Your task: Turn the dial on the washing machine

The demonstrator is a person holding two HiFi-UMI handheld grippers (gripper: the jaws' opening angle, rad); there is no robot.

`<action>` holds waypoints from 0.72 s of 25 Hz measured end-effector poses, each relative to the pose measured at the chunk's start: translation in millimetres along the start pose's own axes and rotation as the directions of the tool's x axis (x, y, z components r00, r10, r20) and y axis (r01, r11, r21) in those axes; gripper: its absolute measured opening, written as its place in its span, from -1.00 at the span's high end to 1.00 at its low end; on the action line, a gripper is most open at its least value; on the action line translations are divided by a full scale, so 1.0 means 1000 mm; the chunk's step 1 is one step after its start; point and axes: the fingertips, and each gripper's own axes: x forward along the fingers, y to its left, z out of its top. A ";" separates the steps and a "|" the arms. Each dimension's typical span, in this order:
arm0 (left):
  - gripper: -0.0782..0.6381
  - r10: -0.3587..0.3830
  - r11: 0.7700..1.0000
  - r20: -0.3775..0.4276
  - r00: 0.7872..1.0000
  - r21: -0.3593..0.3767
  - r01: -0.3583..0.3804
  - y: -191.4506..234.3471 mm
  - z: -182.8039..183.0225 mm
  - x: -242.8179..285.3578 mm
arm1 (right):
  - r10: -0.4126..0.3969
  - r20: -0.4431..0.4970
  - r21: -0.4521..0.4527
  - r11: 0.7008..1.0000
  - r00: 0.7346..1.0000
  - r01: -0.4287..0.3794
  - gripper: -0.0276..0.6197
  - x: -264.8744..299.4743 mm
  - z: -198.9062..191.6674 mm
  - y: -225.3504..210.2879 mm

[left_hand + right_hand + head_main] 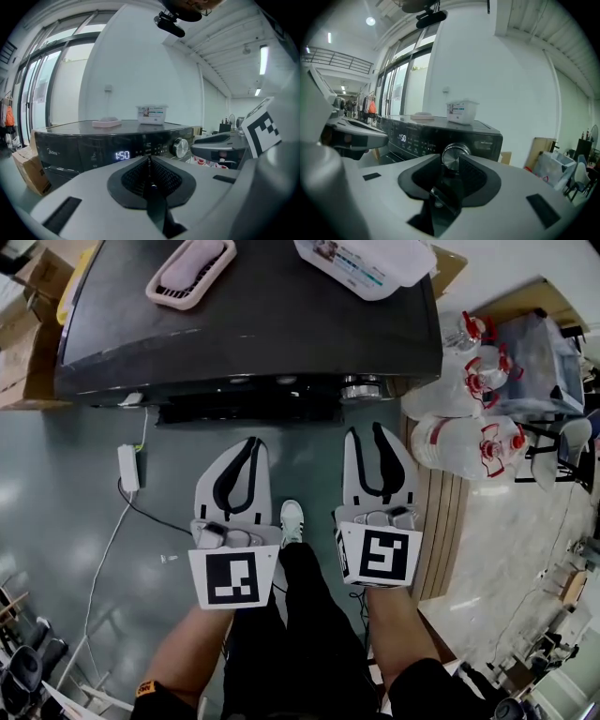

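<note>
Dial (361,388) isn't touched yet, so the turn is still to do. It sits upper center-right, on the washing machine (253,324) front panel. The right hand-held gripper (367,430) is narrowly parted, empty and lined up short of it. The left hand-held gripper (251,441) is closed and empty.

White left gripper (250,441): jaws closed together, empty, just short of the black washing machine's (253,343) front. White right gripper (366,431): jaws parted, empty, alongside. Both bare forearms (192,652) extended forward.
</note>
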 end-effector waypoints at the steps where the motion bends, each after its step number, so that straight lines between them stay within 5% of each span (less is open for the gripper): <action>1: 0.74 0.006 1.000 -0.001 1.000 -0.002 -0.006 0.002 -0.002 0.003 | -0.002 0.000 -0.010 1.000 1.000 0.002 0.45 0.004 -0.001 0.000; 6: 0.63 0.040 0.999 -0.003 0.999 -0.003 -0.040 0.017 -0.010 0.011 | -0.043 -0.007 -0.086 0.995 0.999 0.043 0.19 0.019 -0.004 -0.008; 18: 0.50 0.087 0.996 0.005 0.996 0.006 -0.087 0.045 -0.022 0.017 | -0.074 0.004 -0.148 0.986 0.997 0.073 -0.01 0.042 -0.006 -0.013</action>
